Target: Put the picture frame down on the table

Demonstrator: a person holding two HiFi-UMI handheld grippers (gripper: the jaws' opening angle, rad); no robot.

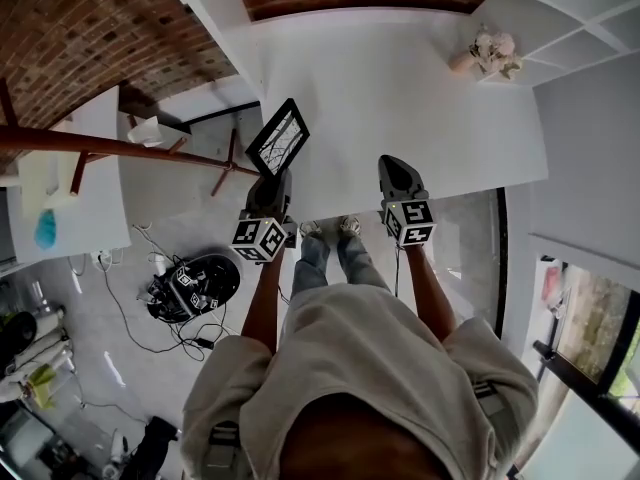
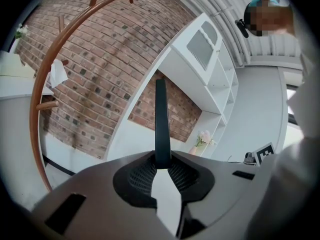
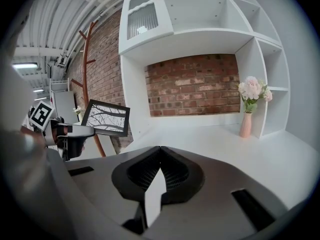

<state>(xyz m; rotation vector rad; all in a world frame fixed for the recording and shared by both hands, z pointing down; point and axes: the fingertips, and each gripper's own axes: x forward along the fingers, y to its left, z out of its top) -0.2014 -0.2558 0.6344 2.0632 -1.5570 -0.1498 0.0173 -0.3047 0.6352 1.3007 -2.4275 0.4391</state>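
Note:
A black picture frame with a white branch print hangs tilted above the near left corner of the white table. My left gripper is shut on its lower edge. In the left gripper view the picture frame shows edge-on as a dark bar rising from between the jaws of the left gripper. My right gripper hovers over the table's front edge, shut with nothing in it. The right gripper view shows the picture frame at the left, held by the left gripper, and the right gripper with its tips together.
A vase of pink flowers stands at the table's far right, below white shelves. A wooden coat rack crosses the left. Cables and a round device lie on the floor to the left. A brick wall backs the table.

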